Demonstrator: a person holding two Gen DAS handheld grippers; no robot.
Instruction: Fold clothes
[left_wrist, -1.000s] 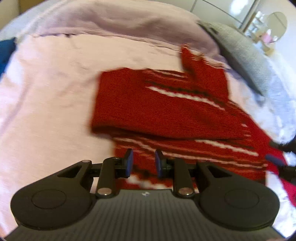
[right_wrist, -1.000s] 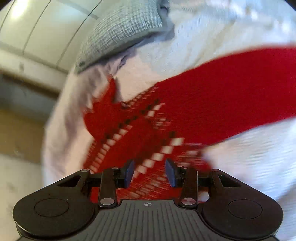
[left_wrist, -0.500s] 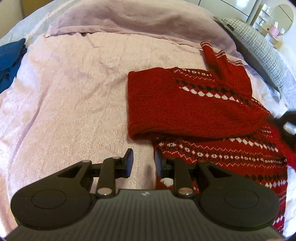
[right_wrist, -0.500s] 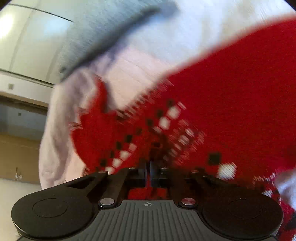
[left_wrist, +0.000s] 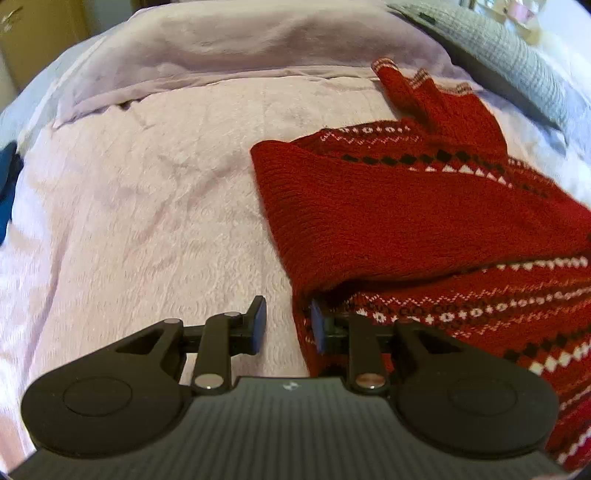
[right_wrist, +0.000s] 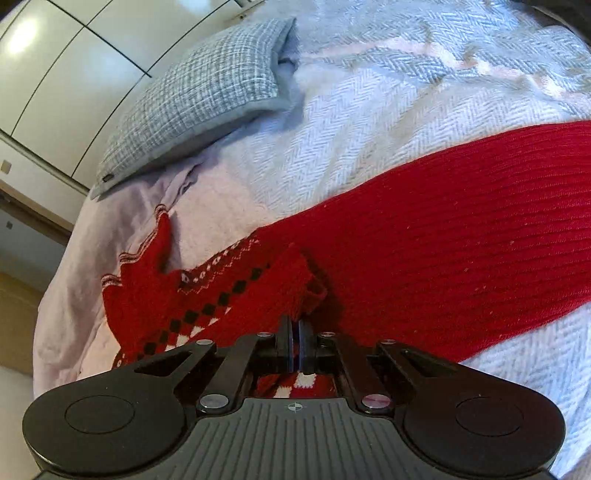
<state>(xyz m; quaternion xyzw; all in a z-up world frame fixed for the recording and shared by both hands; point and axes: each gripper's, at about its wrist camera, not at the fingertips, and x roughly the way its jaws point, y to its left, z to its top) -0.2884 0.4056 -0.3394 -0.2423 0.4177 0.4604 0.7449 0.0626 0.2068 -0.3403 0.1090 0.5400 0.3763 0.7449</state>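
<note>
A red knit sweater (left_wrist: 406, 214) with white and black diamond bands lies on a pale pink bedspread (left_wrist: 147, 206), one plain red part folded across the patterned part. My left gripper (left_wrist: 286, 326) is open, low over the sweater's near left edge; the edge lies between the fingers, right fingertip (left_wrist: 317, 326) against the knit. In the right wrist view my right gripper (right_wrist: 295, 341) is shut on a raised fold of the sweater (right_wrist: 443, 266), pinched between the pads.
A grey checked pillow (right_wrist: 199, 96) lies at the bed's far side, also in the left wrist view (left_wrist: 509, 55). A grey-white herringbone blanket (right_wrist: 388, 110) lies under the sweater's plain part. A mauve cover (left_wrist: 240, 48) lies beyond. Blue cloth (left_wrist: 5, 192) is at far left.
My right gripper closed on a fold of the sweater and has lifted it a little. My left gripper moved closer to the sweater's left edge, still open.
</note>
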